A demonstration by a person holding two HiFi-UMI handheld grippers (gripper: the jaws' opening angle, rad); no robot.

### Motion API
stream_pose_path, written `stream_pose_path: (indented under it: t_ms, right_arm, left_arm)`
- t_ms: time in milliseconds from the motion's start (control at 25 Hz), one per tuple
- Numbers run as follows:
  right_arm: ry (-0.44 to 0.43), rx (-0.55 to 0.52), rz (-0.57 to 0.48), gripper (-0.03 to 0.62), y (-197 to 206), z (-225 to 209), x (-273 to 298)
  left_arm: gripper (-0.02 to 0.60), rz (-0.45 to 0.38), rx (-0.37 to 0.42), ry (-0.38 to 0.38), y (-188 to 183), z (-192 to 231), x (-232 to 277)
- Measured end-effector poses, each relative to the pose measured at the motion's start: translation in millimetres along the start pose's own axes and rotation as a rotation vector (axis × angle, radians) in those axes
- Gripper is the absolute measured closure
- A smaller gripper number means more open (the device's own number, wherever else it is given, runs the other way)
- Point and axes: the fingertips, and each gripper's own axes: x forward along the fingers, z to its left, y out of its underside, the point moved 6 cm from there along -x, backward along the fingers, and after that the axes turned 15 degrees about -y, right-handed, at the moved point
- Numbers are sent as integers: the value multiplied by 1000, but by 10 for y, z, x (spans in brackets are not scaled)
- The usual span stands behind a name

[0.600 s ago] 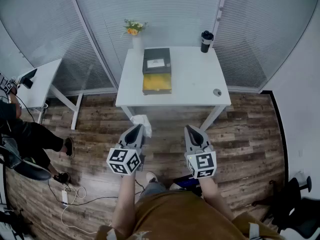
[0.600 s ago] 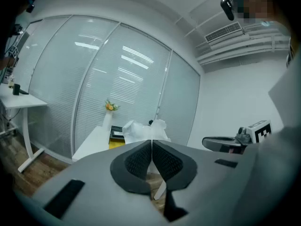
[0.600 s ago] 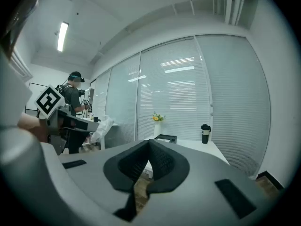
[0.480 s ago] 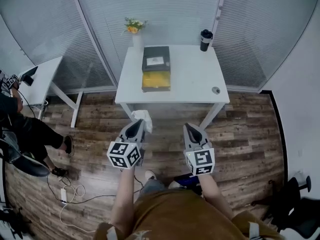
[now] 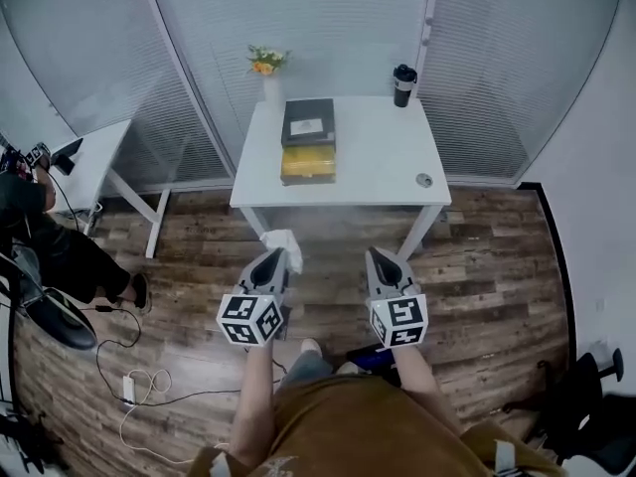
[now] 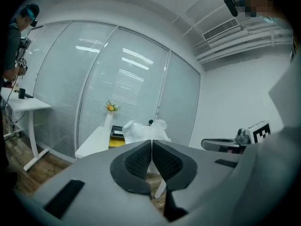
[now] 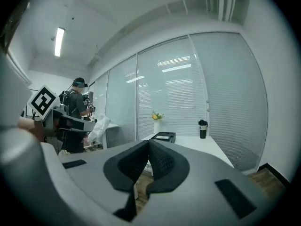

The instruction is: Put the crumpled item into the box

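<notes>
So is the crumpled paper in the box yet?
Out: the left gripper is shut on the paper over the floor, short of the box.

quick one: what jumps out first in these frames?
The crumpled white paper, pinched in the shut jaws of the left gripper and held above the wood floor in front of the person. Ahead stands a white table with the black and yellow box on its left half. The right gripper is shut with nothing between its jaws.
</notes>
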Motion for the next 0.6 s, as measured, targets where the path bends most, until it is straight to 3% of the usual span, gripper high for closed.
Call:
stream_pose_path:
  t_ms: [280,600]
  right_arm:
    - [-10,-4,6,582,21,-61,21]
    - [-10,6,21,582,39,-427,427]
  left_arm:
    - [549,-2,-18,-15,7,27,121]
    - [549,9,-51,-2,-31,143,709]
